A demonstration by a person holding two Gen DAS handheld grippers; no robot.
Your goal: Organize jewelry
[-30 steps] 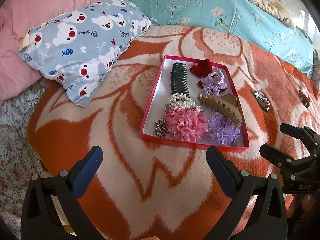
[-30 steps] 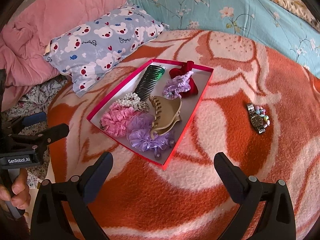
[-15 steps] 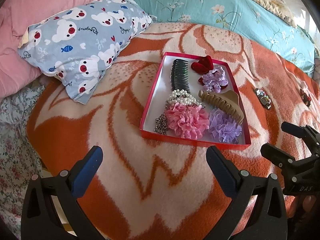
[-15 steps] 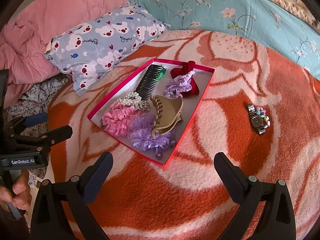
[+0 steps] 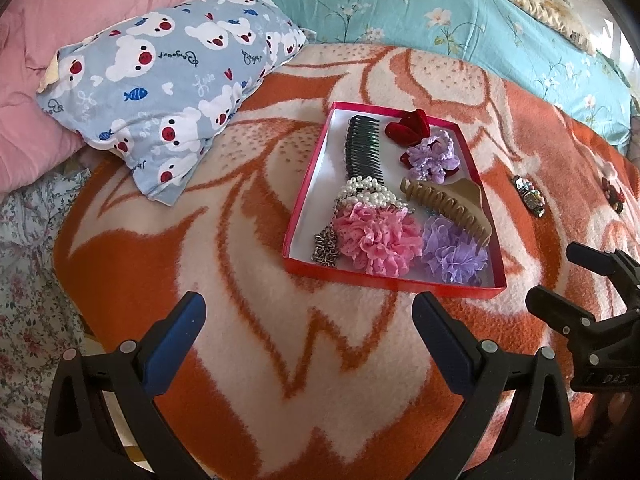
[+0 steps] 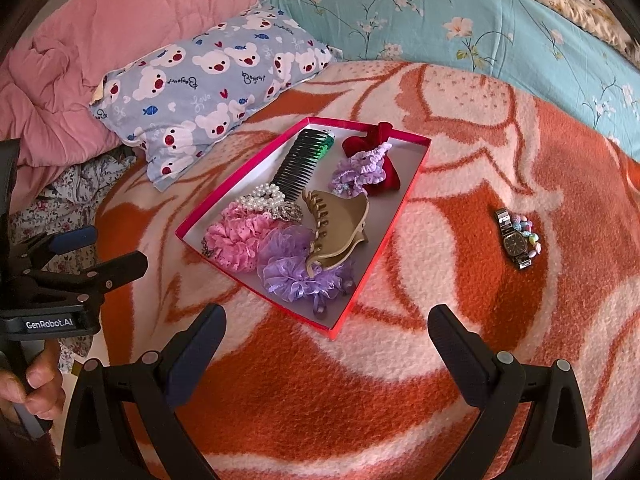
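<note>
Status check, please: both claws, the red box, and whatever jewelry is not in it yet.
Left claw open, empty; right claw open, empty. Red box on blanket, holding hair pieces. Watch and bead bracelet lie outside it. Nothing blocking.

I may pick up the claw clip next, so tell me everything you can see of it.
The claw clip is large, tan, matte and plastic-looking, with two rows of long curved teeth that interlock, so it sits closed. It lies on its side in the red box, near the box's right wall. Its lower end rests on the purple scrunchie; the smaller lilac scrunchie lies just past its top. The left wrist view shows its teeth facing the pearls. Neither gripper touches it.
</note>
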